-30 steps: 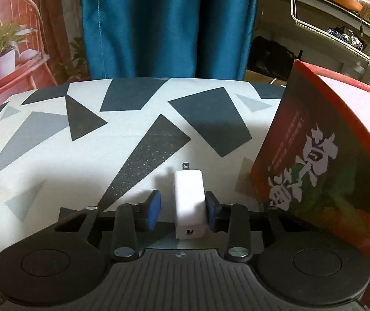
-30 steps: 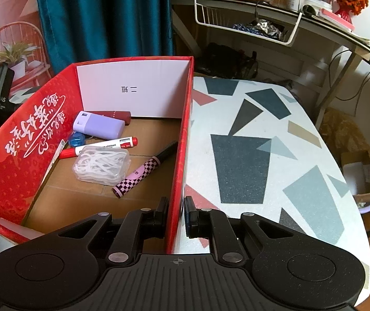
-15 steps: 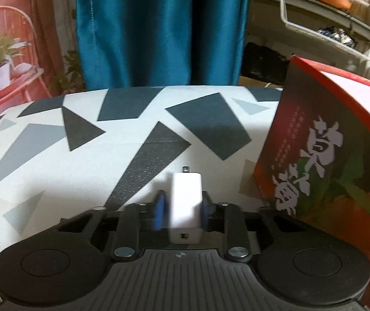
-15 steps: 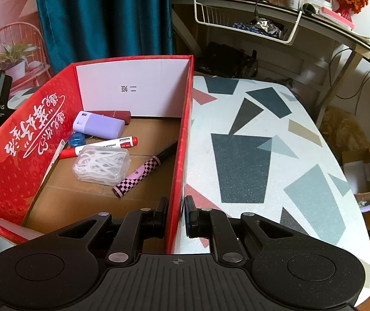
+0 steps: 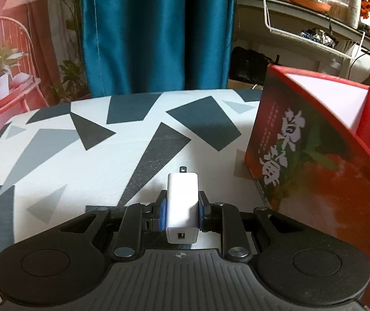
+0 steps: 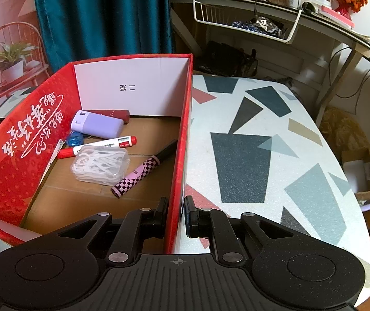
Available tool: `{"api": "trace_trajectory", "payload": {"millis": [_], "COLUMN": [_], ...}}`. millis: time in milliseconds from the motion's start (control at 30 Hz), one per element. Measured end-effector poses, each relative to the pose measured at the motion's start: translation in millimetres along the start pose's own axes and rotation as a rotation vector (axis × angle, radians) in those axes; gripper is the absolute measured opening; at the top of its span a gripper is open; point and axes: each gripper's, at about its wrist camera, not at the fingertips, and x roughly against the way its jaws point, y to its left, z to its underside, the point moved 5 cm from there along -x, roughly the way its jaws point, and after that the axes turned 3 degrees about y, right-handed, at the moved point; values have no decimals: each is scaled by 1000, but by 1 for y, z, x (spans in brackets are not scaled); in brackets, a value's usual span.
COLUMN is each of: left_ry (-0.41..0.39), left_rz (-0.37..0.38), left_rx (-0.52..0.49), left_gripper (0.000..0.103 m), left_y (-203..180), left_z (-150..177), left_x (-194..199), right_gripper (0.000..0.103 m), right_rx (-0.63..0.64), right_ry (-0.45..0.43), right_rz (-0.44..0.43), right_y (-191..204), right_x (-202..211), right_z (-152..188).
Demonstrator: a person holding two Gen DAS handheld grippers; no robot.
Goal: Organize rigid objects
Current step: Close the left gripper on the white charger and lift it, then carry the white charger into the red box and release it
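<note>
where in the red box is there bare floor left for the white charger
Bare cardboard floor lies along the near end, between the bag of white cords and the right gripper. The far left corner is crowded: purple case, red marker, checkered pen.

I am looking at a table [image 5: 55,155] wearing a white cloth printed with dark grey, pale grey, tan and red triangles and trapezoids [image 6: 239,165]; the cloth is lying flat right to the rounded edges. Directly on it an open red cardboard box with white lettering and a strawberry picture [image 6: 19,155] is sitting, with bare patterned cloth stretching away on either side of it. In the left wrist view the box's printed wall [image 5: 301,160] is standing upright on the cloth at the right.
</note>
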Motion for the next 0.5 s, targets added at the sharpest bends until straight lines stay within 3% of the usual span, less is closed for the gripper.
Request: {"api": "trace_trajectory", "payload": {"millis": [500], "left_ry": [-75], "left_rz": [88], "left_rx": [-13], "left_gripper": [24], "left_y": [-16], "left_z": [-12], "left_x": [51], "right_gripper": [11], "right_rx": [7], "right_ry": [7], "right_rz": [23], "right_y": [3], "right_x": [-1], "right_z": [0]}}
